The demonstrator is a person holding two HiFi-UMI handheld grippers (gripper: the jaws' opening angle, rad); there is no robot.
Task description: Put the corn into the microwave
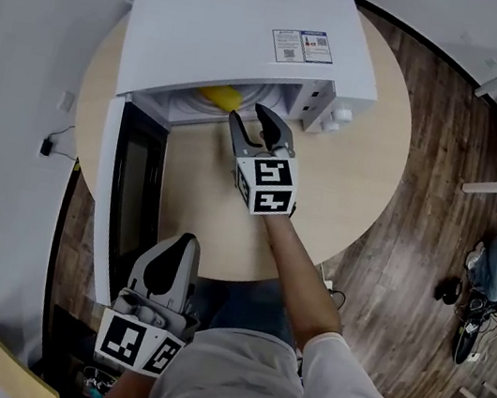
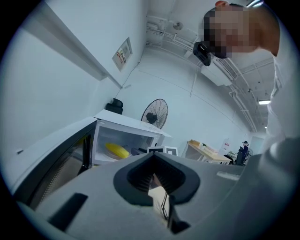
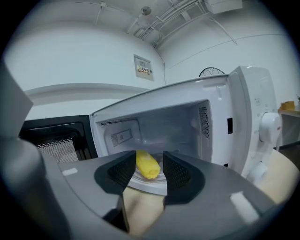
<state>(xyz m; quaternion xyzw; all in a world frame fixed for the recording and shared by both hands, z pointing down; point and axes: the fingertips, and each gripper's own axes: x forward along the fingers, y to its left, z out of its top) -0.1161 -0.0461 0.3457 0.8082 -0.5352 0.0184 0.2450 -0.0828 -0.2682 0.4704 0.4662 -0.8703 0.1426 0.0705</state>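
yellow corn (image 3: 146, 165) inside microwave (image 3: 213, 117), right gripper (image 3: 149, 169) half open, empty

Yellow corn (image 3: 147, 165) lies on its side on turntable (image 3: 140, 182) inside white microwave (image 1: 249, 31); door (image 1: 134, 187) wide open, my left.

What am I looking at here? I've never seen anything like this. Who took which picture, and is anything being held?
No robot: a person holds a two-jaw gripper in each hand. One picture comes from a camera on the person's head, looking down; the other two from cameras on the grippers. On the round table stands a white microwave, its door open. The yellow corn lies inside. The right gripper, jaws apart, is at the opening, holding nothing. The left gripper, shut and empty, is near the door.
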